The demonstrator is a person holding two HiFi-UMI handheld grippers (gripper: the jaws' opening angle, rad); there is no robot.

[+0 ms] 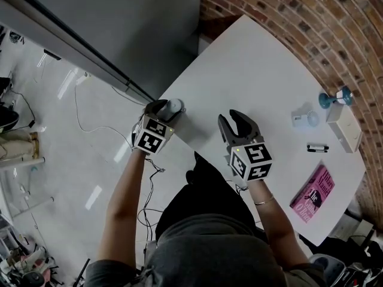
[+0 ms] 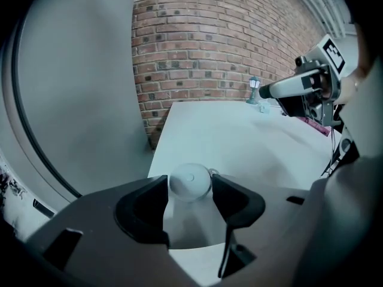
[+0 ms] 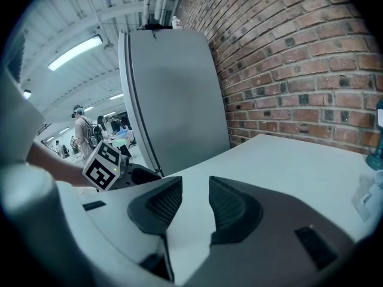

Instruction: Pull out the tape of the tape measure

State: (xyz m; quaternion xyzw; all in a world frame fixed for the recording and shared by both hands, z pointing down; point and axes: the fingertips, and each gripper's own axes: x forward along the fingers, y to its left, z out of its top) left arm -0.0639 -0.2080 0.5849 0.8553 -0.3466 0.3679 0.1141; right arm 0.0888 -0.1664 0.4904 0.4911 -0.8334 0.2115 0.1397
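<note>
Table (image 1: 269, 70) by brick: my left gripper (image 1: 160, 107) straddles the tape measure (image 2: 190, 183), jaws spread, right gripper (image 3: 190, 199) open and empty beside it, nothing pulled yet.

The table (image 1: 251, 70) is white. On it, the round tape measure (image 1: 175, 106) is white and the book (image 1: 312, 194) is pink with dark lettering. Beside the table, the brick wall (image 1: 287, 5) is red-brown.
</note>
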